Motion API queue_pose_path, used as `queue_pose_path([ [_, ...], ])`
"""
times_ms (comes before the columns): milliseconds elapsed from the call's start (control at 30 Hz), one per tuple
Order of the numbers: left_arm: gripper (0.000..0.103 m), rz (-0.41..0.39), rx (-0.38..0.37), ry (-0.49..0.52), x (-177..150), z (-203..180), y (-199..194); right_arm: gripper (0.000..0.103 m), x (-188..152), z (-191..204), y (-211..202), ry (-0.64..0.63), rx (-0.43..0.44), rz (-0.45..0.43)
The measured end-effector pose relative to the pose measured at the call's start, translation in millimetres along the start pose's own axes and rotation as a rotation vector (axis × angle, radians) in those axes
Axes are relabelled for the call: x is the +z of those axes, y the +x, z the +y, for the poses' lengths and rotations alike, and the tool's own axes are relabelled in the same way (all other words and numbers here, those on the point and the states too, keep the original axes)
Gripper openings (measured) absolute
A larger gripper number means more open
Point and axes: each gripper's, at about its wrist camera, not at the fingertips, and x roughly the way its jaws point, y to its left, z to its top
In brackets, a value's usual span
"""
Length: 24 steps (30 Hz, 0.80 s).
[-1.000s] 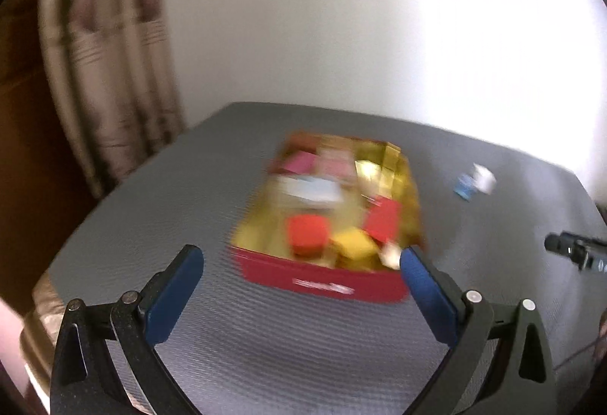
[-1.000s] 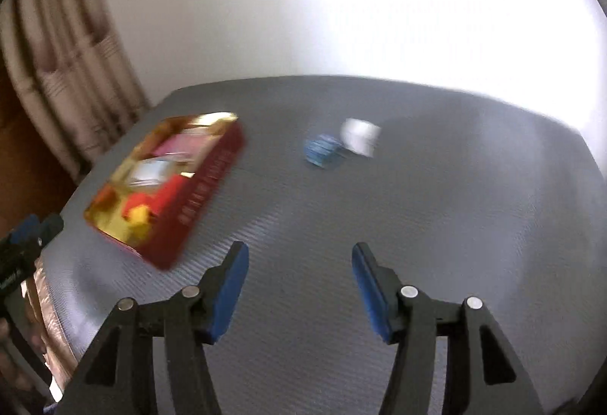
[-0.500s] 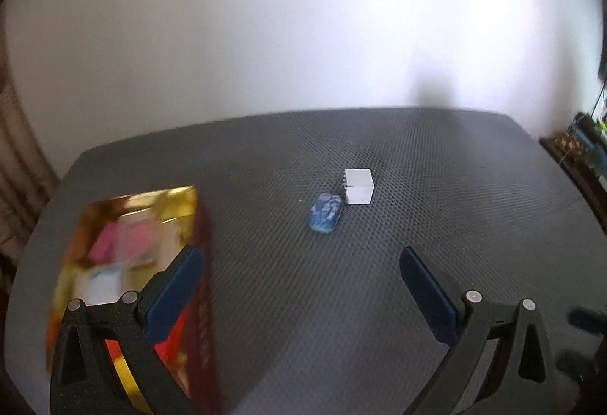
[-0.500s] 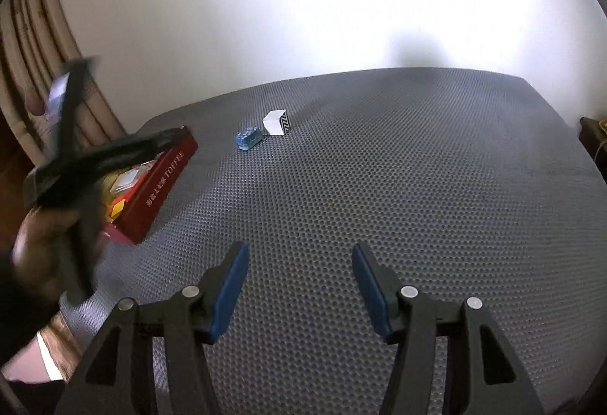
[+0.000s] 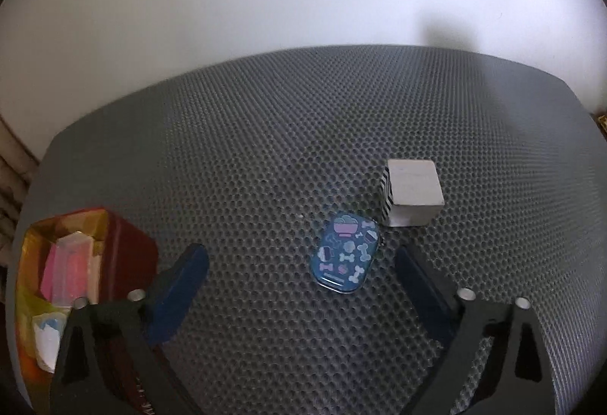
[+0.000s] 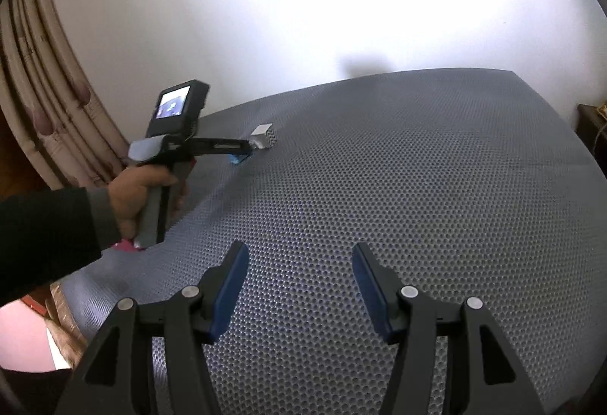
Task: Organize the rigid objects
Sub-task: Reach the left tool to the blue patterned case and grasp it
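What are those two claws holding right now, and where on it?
Nothing. The left claw has just been closing around the blue tin, pads not touching it. The right claw is open over the bare mat.

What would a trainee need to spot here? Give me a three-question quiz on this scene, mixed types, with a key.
1. True or false: the left gripper is shut on the blue tin.
2. Multiple choice: where does the white cube sit relative to the blue tin in the left wrist view? A) behind it and to the right B) on top of it C) inside the red box
3. Fill in: the right gripper hangs over bare ____.

Key:
1. False. The jaws have just been closing, but the pads stand clear on either side of the tin.
2. A
3. grey mat, with its jaws open and nothing between them.
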Motion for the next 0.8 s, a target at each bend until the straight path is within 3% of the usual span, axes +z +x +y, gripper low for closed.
queue_pose_path([
  [100,0.062,0.009,0.001,0.028,-3.8,-5.5,3.1,0.059,-2.4,0.4,-2.4,0.004,0.012,0.007],
  [200,0.027,0.005,-0.026,0.036,-5.5,-8.0,-4.2,0.059,-3.7,1.6,-0.8,0.009,0.021,0.016],
  [567,0.027,-0.142,0.065,0.076,-18.5,-12.8,-59.7,0.059,-5.3,13.8,5.1,-0.006,0.014,0.025],
  [800,0.027,-0.17,0.106,0.062,-24.8,2.0,-78.9,0.059,-11.1,18.7,0.2,-0.031,0.015,0.024],
])
